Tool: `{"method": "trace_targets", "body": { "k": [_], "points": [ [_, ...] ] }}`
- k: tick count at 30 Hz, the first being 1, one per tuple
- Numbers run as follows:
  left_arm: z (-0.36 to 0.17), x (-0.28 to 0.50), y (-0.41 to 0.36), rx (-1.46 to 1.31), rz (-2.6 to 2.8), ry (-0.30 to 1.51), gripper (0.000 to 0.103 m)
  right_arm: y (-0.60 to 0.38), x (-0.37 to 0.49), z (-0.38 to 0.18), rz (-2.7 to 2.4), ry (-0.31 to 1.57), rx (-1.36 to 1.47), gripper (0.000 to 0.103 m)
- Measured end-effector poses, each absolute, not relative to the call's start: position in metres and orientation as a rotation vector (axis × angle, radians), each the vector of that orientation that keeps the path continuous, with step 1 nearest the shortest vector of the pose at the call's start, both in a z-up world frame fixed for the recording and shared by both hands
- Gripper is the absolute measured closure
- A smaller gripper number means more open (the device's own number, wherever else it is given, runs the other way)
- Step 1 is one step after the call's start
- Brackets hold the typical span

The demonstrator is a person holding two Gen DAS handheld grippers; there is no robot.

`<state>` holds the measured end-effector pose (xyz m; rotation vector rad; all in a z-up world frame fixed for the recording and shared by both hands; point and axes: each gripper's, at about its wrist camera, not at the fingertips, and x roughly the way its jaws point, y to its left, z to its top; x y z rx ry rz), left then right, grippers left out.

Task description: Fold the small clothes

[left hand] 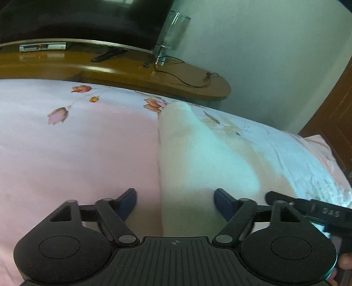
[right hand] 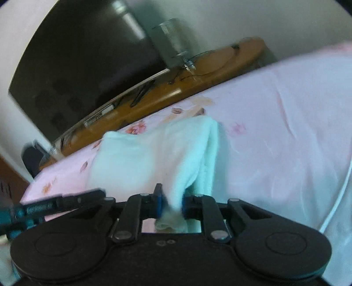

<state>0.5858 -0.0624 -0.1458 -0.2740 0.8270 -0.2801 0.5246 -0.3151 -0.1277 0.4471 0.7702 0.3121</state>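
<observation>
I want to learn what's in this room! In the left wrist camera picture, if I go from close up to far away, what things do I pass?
Left gripper, open → white garment lying on the pink flowered bedsheet → wooden TV stand → clear glass and dark TV screen → wall.

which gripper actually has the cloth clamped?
The right gripper: its blue pads pinch a bunched edge of the white cloth. The left gripper is spread wide, the cloth lying between without contact.

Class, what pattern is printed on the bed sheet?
Pink sheet with orange-red flowers; clearest in the left wrist view.
</observation>
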Motion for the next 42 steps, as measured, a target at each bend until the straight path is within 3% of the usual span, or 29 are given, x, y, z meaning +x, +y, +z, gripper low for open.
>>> {"method": "trace_targets", "body": {
  "k": [5, 8, 14, 18, 27, 29, 35, 42],
  "points": [
    [-0.149, 0.588, -0.058, -0.275, -0.295, 0.831, 0.018, -0.315, 0.526, -0.128, 0.319, 0.791, 0.486, 0.082],
    [-0.145, 0.587, -0.064, -0.238, -0.289, 0.828, 0.018, -0.317, 0.524, -0.128, 0.306, 0.782, 0.476, 0.087],
    [-0.137, 0.586, -0.065, -0.192, -0.265, 0.813, 0.015, -0.313, 0.525, -0.129, 0.285, 0.79, 0.438, 0.085],
    [-0.124, 0.587, -0.065, -0.13, -0.242, 0.75, 0.014, -0.321, 0.513, -0.11, 0.243, 0.701, 0.417, 0.068],
    [-0.133, 0.632, -0.073, -0.115, -0.215, 0.749, 0.014, -0.277, 0.543, -0.102, 0.262, 0.604, 0.131, 0.072],
    [-0.146, 0.643, -0.073, -0.123, -0.199, 0.779, 0.003, -0.269, 0.563, -0.116, 0.217, 0.672, 0.06, 0.077],
    [-0.144, 0.647, -0.071, -0.122, -0.193, 0.784, 0.0, -0.268, 0.573, -0.121, 0.166, 0.712, 0.015, 0.075],
    [-0.146, 0.603, -0.066, -0.073, -0.21, 0.749, 0.0, -0.268, 0.519, -0.105, 0.219, 0.654, -0.007, 0.071]
  ]
}}
